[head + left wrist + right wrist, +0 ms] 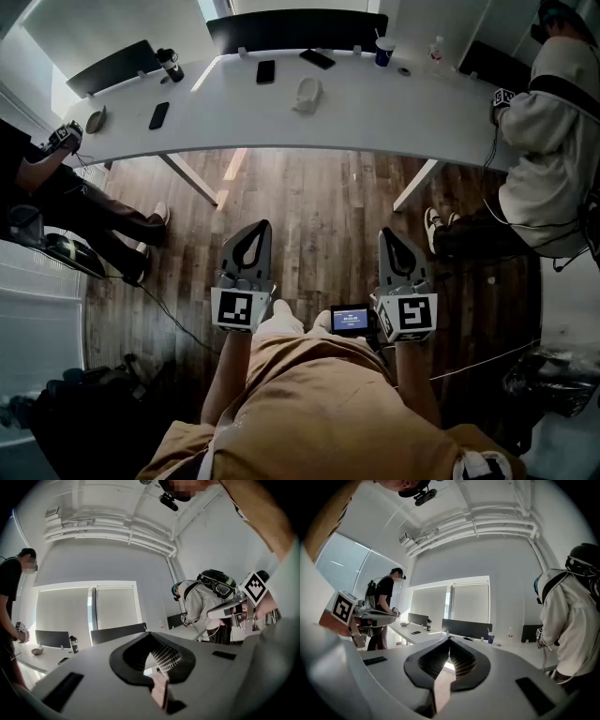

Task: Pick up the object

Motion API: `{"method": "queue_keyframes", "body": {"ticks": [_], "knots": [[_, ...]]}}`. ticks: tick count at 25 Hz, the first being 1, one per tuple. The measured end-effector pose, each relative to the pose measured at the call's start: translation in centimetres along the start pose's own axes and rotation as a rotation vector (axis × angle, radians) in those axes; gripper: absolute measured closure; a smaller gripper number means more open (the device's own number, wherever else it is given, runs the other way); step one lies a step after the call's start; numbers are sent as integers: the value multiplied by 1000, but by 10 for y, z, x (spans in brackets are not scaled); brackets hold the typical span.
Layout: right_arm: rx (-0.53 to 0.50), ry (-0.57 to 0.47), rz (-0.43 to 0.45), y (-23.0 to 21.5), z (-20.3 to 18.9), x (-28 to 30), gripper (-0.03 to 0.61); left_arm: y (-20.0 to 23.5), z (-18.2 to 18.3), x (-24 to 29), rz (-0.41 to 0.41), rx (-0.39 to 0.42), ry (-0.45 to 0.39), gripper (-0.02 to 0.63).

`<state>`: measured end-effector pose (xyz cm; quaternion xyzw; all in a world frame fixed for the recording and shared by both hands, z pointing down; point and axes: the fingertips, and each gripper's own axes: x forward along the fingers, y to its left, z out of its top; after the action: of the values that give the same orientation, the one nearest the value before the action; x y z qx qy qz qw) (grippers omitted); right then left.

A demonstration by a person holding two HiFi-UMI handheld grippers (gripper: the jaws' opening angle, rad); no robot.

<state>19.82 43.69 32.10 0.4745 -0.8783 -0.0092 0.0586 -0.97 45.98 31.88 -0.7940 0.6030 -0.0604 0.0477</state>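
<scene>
I hold both grippers close to my body, over the wooden floor and well short of the table. The left gripper [255,228] [149,634] is shut, its jaws meeting at the tip with nothing between them. The right gripper [389,234] [450,639] is also shut and empty. On the long white curved table [375,108] ahead lie a pale rounded object [307,95], a dark phone [265,71], a second phone [159,115] and a third phone [317,59]. Neither gripper is near any of them.
A dark bottle [170,64], a blue cup [383,51] and a small bowl [96,120] also stand on the table. One person stands at its left end [47,187] and another at its right end [553,141]. Table legs [192,180] cross the floor ahead. A small lit screen [350,322] hangs at my waist.
</scene>
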Motion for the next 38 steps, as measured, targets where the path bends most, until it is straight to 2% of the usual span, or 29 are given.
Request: {"method": "queue_keyframes", "body": {"ticks": [6, 9, 14, 21, 24, 31, 38], "knots": [[-10, 6, -13, 0, -4, 5, 569, 7, 5, 12, -23, 36, -10, 609], [-5, 15, -26, -5, -7, 13, 569, 21, 0, 18, -1, 45, 6, 609], [2, 32, -30, -9, -10, 45, 569, 61, -9, 39, 40, 32, 15, 609], [-24, 19, -40, -13, 10, 106, 569, 95, -10, 71, 16, 13, 6, 609], [-38, 11, -36, -8, 17, 126, 569, 111, -13, 80, 2, 31, 4, 609], [-56, 22, -47, -8, 21, 154, 569, 136, -16, 98, 5, -16, 17, 609], [-41, 26, -34, -29, 15, 191, 569, 138, -25, 139, -10, -6, 27, 609]]}}
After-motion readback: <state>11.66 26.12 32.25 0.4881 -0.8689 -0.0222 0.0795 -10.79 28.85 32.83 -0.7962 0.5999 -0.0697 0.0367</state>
